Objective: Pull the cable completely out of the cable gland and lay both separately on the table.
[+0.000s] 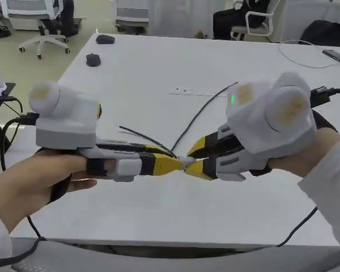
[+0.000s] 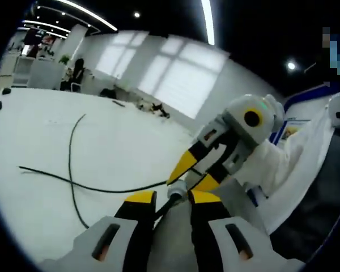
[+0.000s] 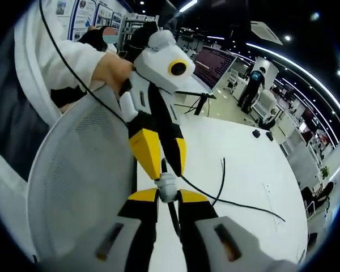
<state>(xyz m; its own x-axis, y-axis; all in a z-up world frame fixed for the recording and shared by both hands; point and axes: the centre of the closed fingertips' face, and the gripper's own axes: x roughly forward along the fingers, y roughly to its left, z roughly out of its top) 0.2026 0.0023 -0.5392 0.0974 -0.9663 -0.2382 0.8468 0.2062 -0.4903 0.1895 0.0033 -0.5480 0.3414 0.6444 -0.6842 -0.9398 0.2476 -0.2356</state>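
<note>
head view: a small white plastic cable gland [image 1: 188, 162] hung above the smooth white table [image 1: 158, 215], a thin black cable [image 1: 204, 113] running from it. left gripper view: the left gripper [image 2: 173, 197] pinched the cable. right gripper view: the right gripper [image 3: 168, 195] clamped the gland.

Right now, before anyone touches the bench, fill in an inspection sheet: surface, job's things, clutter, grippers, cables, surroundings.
Surface: white table, bare near the front edge.
Job's things: small white gland held above the table; black cable running into it and trailing across the table.
Clutter: two mice far left, what looks like a phone far right, white strip mid-table.
Grippers: left gripper jaws shut on the cable beside the gland; right gripper jaws shut on the gland.
Cables: black lead hanging from each gripper.
Surroundings: office chairs, seated person, black bag, open laptop.
</note>
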